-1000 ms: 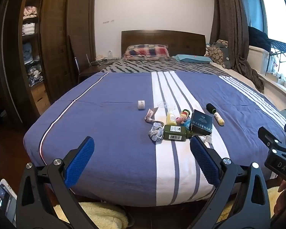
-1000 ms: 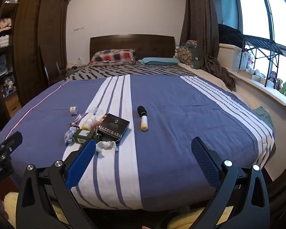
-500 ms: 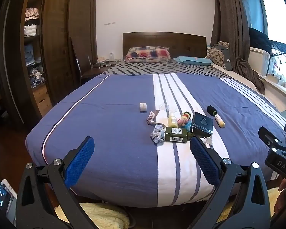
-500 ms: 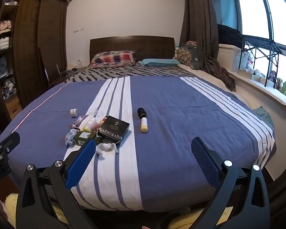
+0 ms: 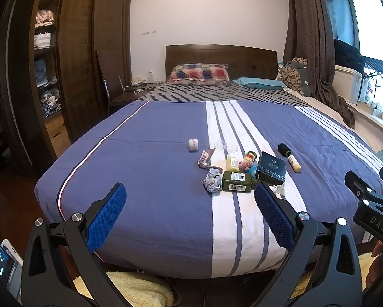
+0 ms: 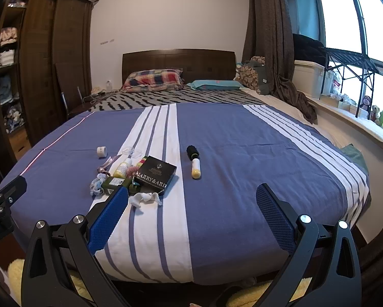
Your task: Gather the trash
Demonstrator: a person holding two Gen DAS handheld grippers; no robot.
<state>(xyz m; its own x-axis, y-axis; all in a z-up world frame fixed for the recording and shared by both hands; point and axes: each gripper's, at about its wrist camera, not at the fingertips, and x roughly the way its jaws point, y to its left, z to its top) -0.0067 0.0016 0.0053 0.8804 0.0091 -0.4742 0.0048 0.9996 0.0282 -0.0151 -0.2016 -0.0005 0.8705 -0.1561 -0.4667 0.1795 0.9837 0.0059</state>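
Note:
A cluster of small items lies on the blue striped bedspread [image 5: 145, 179]: a dark box [image 5: 271, 170] [image 6: 155, 175], a green bottle [image 5: 237, 181], a yellow bottle [image 5: 231, 162], a crumpled blue-white wrapper [image 5: 212, 183], a white tape roll [image 5: 193, 145] [image 6: 102, 151], a black-and-yellow tube [image 5: 289, 157] [image 6: 194, 161] and crumpled white paper [image 6: 144, 198]. My left gripper [image 5: 190, 217] is open and empty, short of the cluster. My right gripper [image 6: 191, 217] is open and empty, over the bed's foot edge.
A dark wardrobe [image 5: 50, 64] with open shelves stands left of the bed. Pillows [image 5: 200, 73] and a headboard are at the far end. A window ledge [image 6: 357, 117] with boxes and toys runs along the right. A yellow fluffy mat [image 5: 140, 289] lies below.
Both grippers have drawn back slightly from the bed, so the items look a little farther away. Both stay open and empty.

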